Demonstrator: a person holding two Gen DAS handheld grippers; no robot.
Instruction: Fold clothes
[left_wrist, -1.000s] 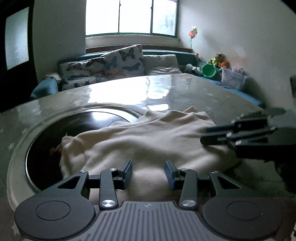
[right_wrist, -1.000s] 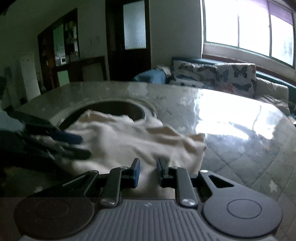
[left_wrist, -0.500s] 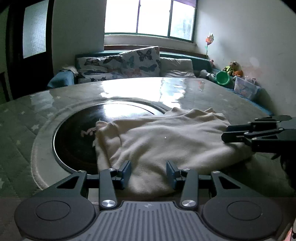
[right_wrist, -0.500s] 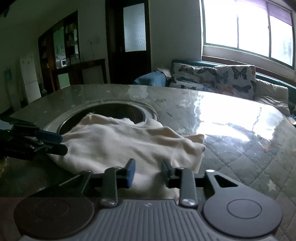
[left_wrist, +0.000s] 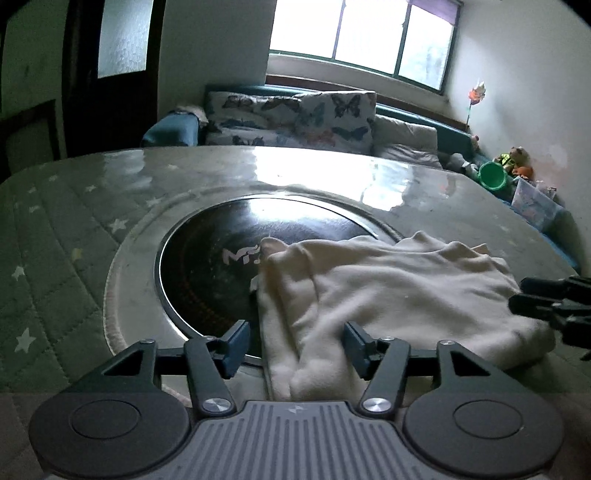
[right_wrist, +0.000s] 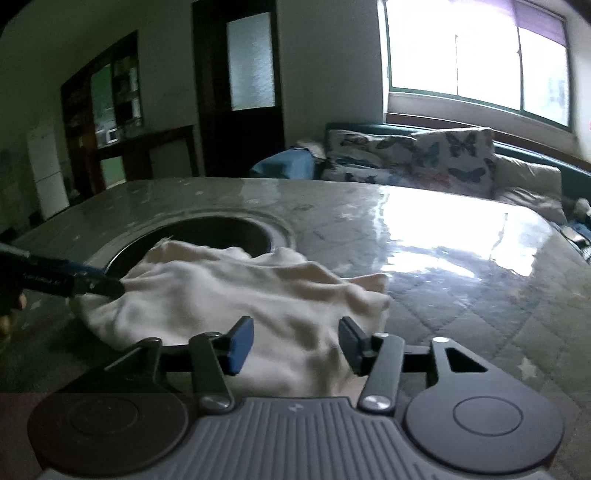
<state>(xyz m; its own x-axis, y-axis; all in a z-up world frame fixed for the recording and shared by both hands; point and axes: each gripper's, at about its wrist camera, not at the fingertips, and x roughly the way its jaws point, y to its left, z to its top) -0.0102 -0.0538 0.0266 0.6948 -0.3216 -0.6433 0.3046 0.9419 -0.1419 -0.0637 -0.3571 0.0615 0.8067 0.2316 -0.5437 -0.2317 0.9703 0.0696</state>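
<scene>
Cream fleece garment (left_wrist: 388, 295) is lying folded on the quilted counter (left_wrist: 55, 258), overlapping the black round inset. Left gripper (left_wrist: 295, 345) and right gripper (right_wrist: 295, 345) are opening, gripping nothing; snagging pads risk undoing folds.

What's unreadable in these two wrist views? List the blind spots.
- Logo on the black round glass hob, left wrist view: the cream folded garment covers its end.
- Garment's near edge, both views: hidden behind each gripper's grey body.
- Right gripper, left wrist view: cut by the frame edge.
- Left gripper, right wrist view: dark, blurred, cut off.
</scene>
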